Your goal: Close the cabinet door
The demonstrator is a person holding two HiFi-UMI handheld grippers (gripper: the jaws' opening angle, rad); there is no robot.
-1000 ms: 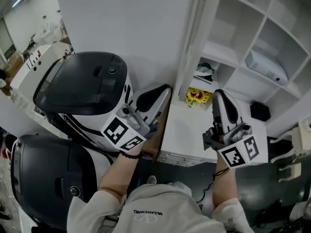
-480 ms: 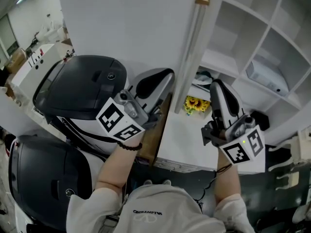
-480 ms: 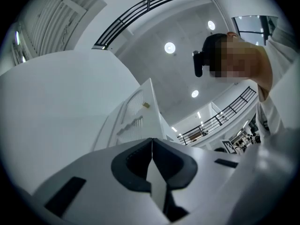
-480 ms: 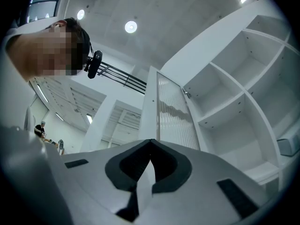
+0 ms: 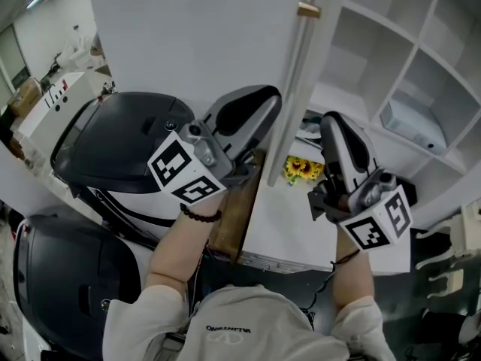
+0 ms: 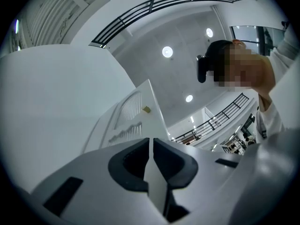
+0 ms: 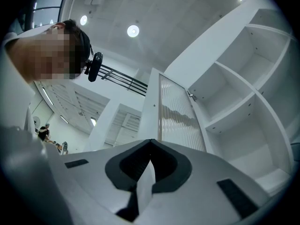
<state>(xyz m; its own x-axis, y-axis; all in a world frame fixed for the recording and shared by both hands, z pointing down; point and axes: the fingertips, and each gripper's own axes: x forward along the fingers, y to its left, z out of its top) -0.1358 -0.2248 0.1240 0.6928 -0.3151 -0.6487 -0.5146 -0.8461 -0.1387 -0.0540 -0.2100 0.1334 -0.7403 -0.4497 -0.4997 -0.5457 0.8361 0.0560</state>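
Observation:
The white cabinet door [image 5: 291, 100] stands open, seen edge-on, with a ribbed glass panel and a brass fitting [image 5: 308, 10] near its top. My left gripper [image 5: 270, 96] is raised just left of the door's edge. Its jaws are opening by a thin slit, with nothing between them [image 6: 150, 142]. My right gripper [image 5: 329, 120] is up on the door's right, in front of the open shelves [image 5: 376, 59], shut and empty [image 7: 150, 143]. The ribbed door panel [image 7: 176, 116] rises beyond the right jaws. From the left gripper view the door [image 6: 133, 114] looks small and apart.
A large black-and-white machine [image 5: 120, 134] stands at the left, with another dark one [image 5: 60, 277] below it. On the cabinet's lower ledge [image 5: 285, 232] are a sunflower [image 5: 301, 168] and a black object [image 5: 402, 175]. A white box [image 5: 409, 115] lies on a shelf.
Both grippers have risen and moved further up the picture, toward the door's edge. The left jaws now show a thin slit.

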